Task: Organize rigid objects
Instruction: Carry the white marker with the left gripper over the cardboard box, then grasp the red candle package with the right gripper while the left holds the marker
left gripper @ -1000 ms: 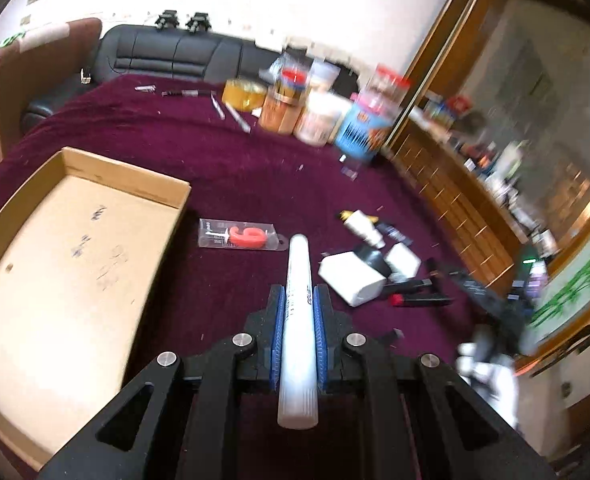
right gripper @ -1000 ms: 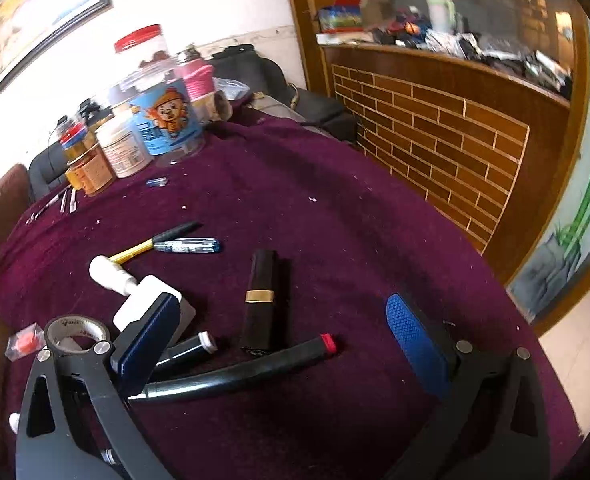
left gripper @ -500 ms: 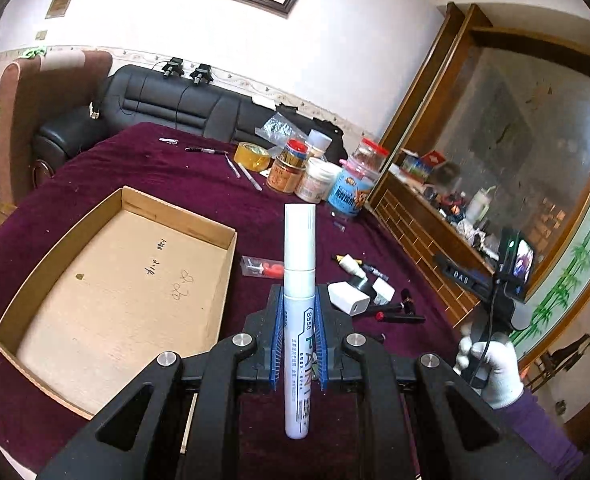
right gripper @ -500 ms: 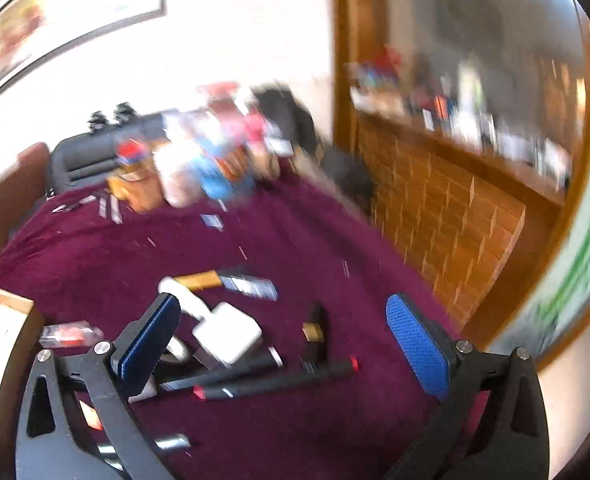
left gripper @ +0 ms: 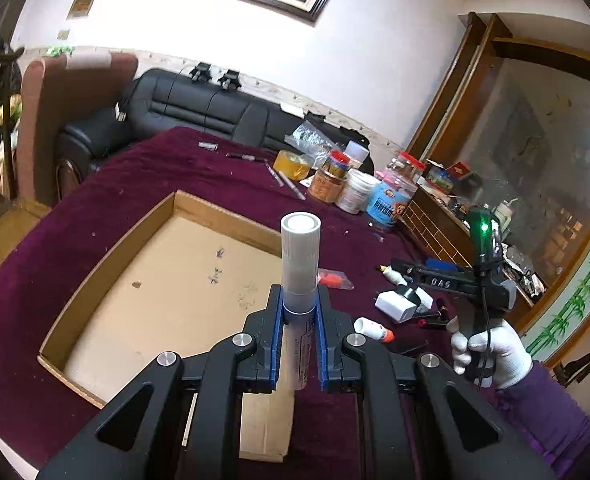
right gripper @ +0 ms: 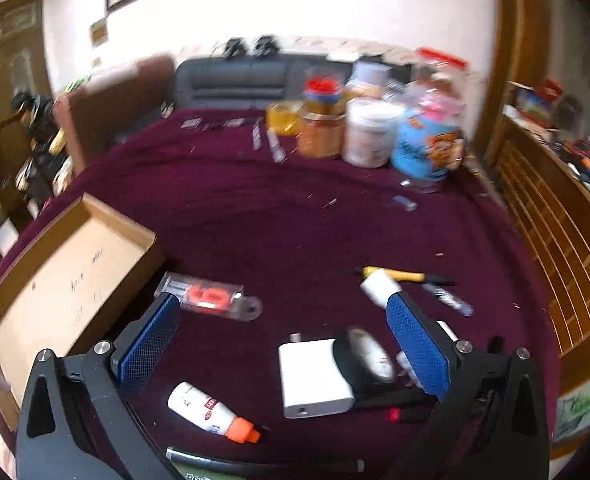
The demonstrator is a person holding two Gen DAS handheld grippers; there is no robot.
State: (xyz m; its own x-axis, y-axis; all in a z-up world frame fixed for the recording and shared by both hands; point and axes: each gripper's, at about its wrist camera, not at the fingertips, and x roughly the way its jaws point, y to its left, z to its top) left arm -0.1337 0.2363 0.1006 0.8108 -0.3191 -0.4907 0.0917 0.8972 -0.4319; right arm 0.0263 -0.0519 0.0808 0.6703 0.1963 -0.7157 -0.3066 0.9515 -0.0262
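Note:
My left gripper (left gripper: 299,300) is shut on a white marker (left gripper: 299,256), held upright above the right edge of an empty cardboard tray (left gripper: 107,264). My right gripper (right gripper: 283,336) is open and empty, hovering over loose items: a white charger block (right gripper: 315,376), a small white bottle with an orange cap (right gripper: 211,408), a packaged orange clip (right gripper: 211,298), a yellow-and-black pen (right gripper: 407,278) and a black pen (right gripper: 263,464). In the left wrist view the right gripper (left gripper: 415,276) is held by a white-gloved hand (left gripper: 491,352) over that same pile.
Jars and tubs (right gripper: 375,132) and a yellow tape roll (right gripper: 283,118) stand at the table's far side, with pens (left gripper: 283,178) near them. A black sofa (left gripper: 199,108) and a brown chair (left gripper: 55,120) lie beyond the maroon table (right gripper: 295,220). A wooden cabinet (right gripper: 555,220) is at the right.
My left gripper has risen and tilted back with the marker, so the tray sits lower and nearer. My right gripper has swung left, now facing the tray edge and the orange clip.

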